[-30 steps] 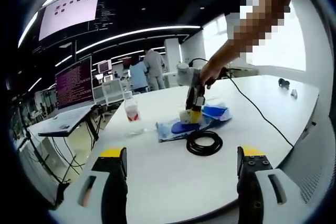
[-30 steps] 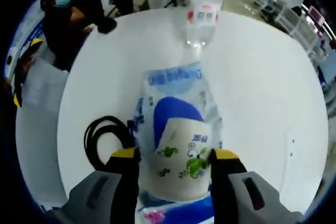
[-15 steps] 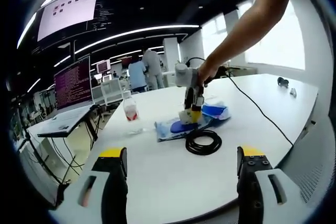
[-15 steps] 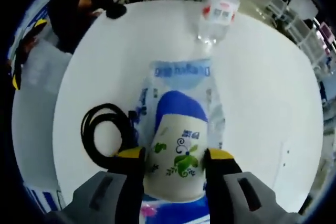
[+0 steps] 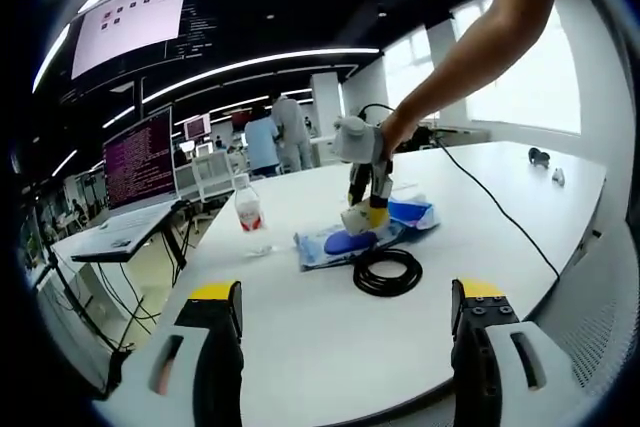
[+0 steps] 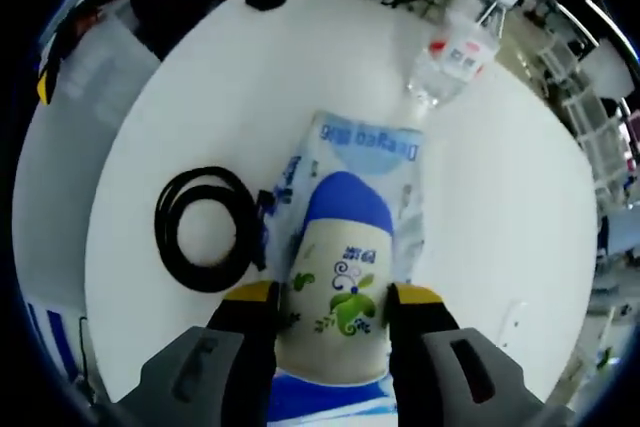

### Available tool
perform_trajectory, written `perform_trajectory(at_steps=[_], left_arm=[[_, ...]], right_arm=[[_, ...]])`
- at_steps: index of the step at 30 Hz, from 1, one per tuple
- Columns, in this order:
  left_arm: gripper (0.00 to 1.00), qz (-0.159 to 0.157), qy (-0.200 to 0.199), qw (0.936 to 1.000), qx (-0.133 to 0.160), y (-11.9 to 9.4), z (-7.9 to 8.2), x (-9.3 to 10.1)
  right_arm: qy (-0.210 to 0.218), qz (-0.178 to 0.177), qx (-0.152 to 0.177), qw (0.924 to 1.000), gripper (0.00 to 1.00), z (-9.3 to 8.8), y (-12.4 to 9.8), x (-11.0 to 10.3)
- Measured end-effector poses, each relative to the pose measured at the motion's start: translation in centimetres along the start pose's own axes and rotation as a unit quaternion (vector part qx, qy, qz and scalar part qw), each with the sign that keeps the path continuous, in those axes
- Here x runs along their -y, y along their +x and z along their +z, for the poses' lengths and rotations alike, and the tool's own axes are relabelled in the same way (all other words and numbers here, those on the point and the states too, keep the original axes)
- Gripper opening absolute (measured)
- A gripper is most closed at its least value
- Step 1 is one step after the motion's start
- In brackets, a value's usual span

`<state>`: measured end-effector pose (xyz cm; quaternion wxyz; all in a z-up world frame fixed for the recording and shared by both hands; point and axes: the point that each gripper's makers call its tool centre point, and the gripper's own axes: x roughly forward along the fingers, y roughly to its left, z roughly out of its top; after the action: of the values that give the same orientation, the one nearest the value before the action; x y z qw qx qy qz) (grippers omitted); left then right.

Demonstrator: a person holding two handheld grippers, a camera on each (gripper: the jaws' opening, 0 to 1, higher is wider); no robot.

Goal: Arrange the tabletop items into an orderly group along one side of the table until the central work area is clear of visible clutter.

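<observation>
My right gripper is shut on a white bottle with a blue cap and a green flower print. The bottle hangs just above a pale blue wipes pack lying flat on the white table. In the left gripper view a person's hand holds the right gripper with the bottle over the pack. My left gripper stands open near the table's front edge, nothing between its fingers. A coiled black cable lies left of the pack, also seen as the cable in front of it.
A clear water bottle with a red label stands left of the pack, and the water bottle shows beyond it. A blue packet lies behind the right gripper. An open laptop sits on a side desk. People stand in the background.
The right gripper has closed tighter on the white bottle and risen slightly, carrying it above the pack. The left gripper has stayed still and open.
</observation>
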<state>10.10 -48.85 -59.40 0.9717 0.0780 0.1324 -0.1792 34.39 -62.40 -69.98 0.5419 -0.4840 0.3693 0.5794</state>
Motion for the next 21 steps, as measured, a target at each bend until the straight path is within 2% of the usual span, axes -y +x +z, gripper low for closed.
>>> perform_trajectory(at_steps=[2,7,11,16,21], left_arm=[[0.85,0.000,0.000,1.0000,0.000,0.0,0.0,0.0],[0.86,-0.001,0.001,1.0000,0.000,0.0,0.0,0.1],[0.85,0.000,0.002,1.0000,0.001,0.0,0.1,0.1],[0.85,0.001,0.002,1.0000,0.001,0.0,0.1,0.1],[0.85,0.001,0.002,1.0000,0.001,0.0,0.1,0.1]], right_arm=[[-0.019,0.004,0.010,0.9998,0.41,0.4,-0.4,0.0],[-0.078,0.007,-0.006,0.9969,0.40,0.4,-1.1,-0.1],[-0.088,0.013,-0.004,0.9960,0.40,0.6,-1.3,0.0],[-0.144,0.029,-0.031,0.9887,0.40,-0.1,-0.6,-1.1],[-0.173,0.042,-0.037,0.9834,0.40,0.1,-0.4,-2.0]])
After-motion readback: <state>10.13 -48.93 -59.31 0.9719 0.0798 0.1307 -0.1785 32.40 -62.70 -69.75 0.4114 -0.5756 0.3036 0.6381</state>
